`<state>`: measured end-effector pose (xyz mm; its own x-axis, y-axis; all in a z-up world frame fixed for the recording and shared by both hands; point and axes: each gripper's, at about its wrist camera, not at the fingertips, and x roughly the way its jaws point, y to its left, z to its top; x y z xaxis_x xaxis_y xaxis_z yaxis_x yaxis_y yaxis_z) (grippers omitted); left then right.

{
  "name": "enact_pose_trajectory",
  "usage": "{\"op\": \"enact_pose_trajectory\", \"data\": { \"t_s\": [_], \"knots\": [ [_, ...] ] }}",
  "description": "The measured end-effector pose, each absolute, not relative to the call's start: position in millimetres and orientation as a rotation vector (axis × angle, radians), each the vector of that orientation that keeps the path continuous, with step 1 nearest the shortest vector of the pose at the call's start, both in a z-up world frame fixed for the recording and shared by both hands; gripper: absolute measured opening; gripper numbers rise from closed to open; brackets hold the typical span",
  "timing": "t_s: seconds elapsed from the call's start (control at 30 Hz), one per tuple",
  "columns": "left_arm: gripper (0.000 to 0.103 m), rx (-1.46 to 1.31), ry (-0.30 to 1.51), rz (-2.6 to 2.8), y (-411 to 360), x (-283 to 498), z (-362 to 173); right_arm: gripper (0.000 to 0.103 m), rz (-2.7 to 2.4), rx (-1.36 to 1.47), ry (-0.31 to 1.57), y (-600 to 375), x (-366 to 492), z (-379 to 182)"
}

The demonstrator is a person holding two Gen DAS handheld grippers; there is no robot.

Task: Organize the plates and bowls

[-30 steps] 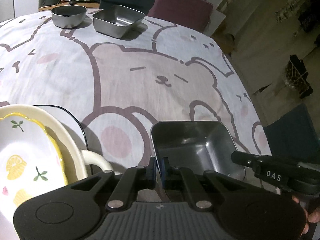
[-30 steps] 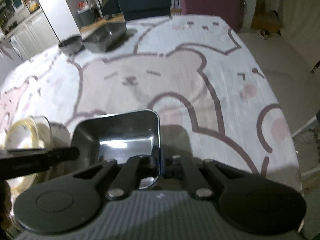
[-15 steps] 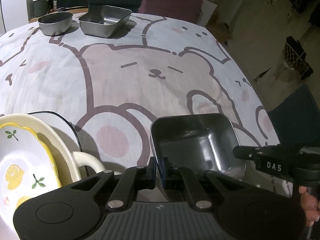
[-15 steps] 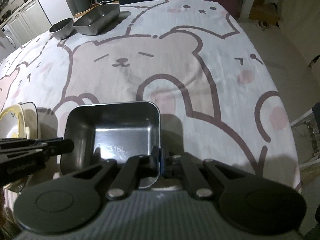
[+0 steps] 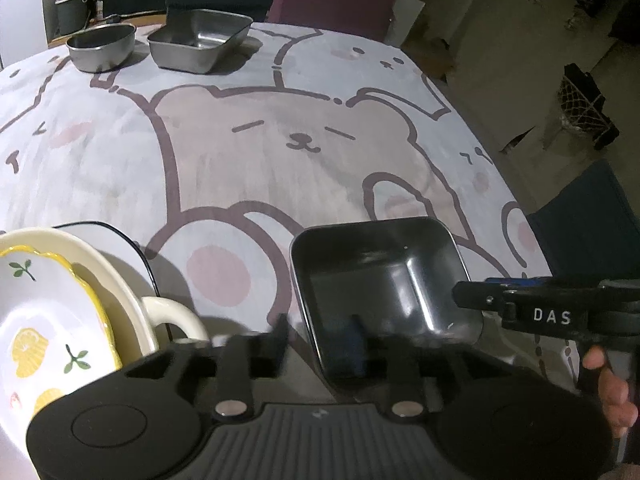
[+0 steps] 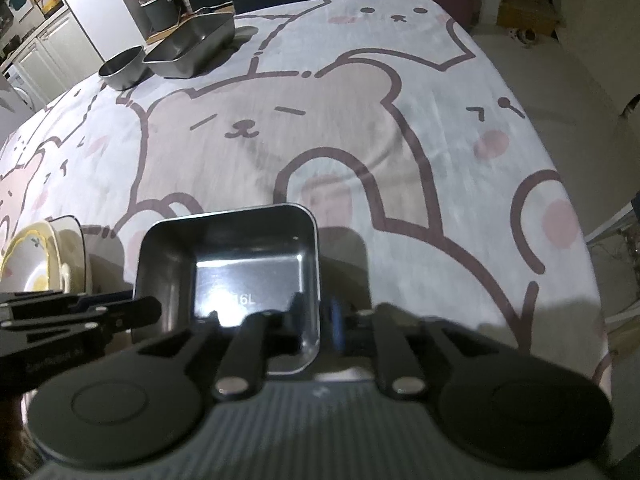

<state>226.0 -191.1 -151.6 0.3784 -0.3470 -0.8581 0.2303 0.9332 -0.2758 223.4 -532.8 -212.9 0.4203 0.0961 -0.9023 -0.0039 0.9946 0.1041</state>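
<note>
As my two grippers let go, the square steel tray (image 5: 384,276) sits flat on the bear-print tablecloth (image 5: 280,152) near the table's front edge. My left gripper (image 5: 320,340) has just been opening; its jaws now stand partly apart astride the tray's left wall, one finger outside and one inside, and no pad presses the metal. My right gripper (image 6: 316,320) has likewise just been opening, its jaws a little apart astride the tray's (image 6: 240,256) right wall, holding nothing. Each tool shows in the other's view, flanking the tray from opposite sides, and a few fingers (image 5: 612,392) of the person's hand show at the right gripper's handle. Just left of the tray, a lemon-patterned plate (image 5: 44,340) rests inside a cream handled dish (image 5: 132,304), with a dark-rimmed plate (image 5: 120,236) under them. Well apart, at the far edge of the table, a round steel bowl (image 5: 100,46) stands just beside a second rectangular steel tray (image 5: 200,42).
</note>
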Motion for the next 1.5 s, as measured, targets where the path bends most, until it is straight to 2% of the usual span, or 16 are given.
{"op": "enact_pose_trajectory", "data": {
  "t_s": [0.03, 0.17, 0.23, 0.3, 0.37, 0.6, 0.77, 0.97, 1.27, 1.4, 1.5],
  "knots": [
    [0.052, -0.118, 1.116, -0.373, -190.5, 225.0, -148.6, 0.047, 0.060, 0.091, 1.132, -533.0, 222.8, -211.9],
    [0.079, -0.122, 1.066, -0.400, -186.9, 221.8, -131.4, 0.071, 0.047, 0.095, 1.091, -536.8, 218.2, -201.2],
    [0.089, -0.115, 1.029, -0.412, -184.9, 220.1, -120.0, 0.089, 0.042, 0.110, 1.064, -540.0, 215.1, -192.7],
    [0.101, -0.118, 0.986, -0.411, -181.5, 220.4, -107.9, 0.095, 0.037, 0.122, 1.019, -543.2, 211.8, -182.6],
    [0.103, -0.129, 0.941, -0.402, -175.3, 222.4, -96.8, 0.103, 0.023, 0.138, 0.974, -546.4, 209.8, -172.2],
    [0.103, -0.257, 0.866, -0.295, -142.1, 257.1, -81.2, 0.103, 0.016, 0.134, 0.806, -538.8, 228.7, -137.4],
    [0.103, -0.401, 0.845, -0.178, -119.8, 293.5, -79.8, 0.103, 0.095, 0.062, 0.724, -517.5, 273.1, -114.9],
    [0.103, -0.620, 0.842, -0.069, -97.1, 338.8, -93.5, 0.103, 0.225, -0.221, 0.699, -488.2, 353.4, -96.5],
    [0.103, -0.807, 0.823, 0.079, -90.2, 402.8, -122.2, 0.103, 0.317, -0.599, 0.684, -478.2, 483.4, -86.2],
    [0.097, -0.817, 0.838, 0.110, -92.0, 425.0, -137.3, 0.103, 0.396, -0.655, 0.650, -470.1, 524.0, -102.0],
    [0.090, -0.825, 0.869, 0.125, -91.4, 439.5, -154.0, 0.096, 0.510, -0.608, 0.706, -459.7, 551.4, -118.3]
  ]
}}
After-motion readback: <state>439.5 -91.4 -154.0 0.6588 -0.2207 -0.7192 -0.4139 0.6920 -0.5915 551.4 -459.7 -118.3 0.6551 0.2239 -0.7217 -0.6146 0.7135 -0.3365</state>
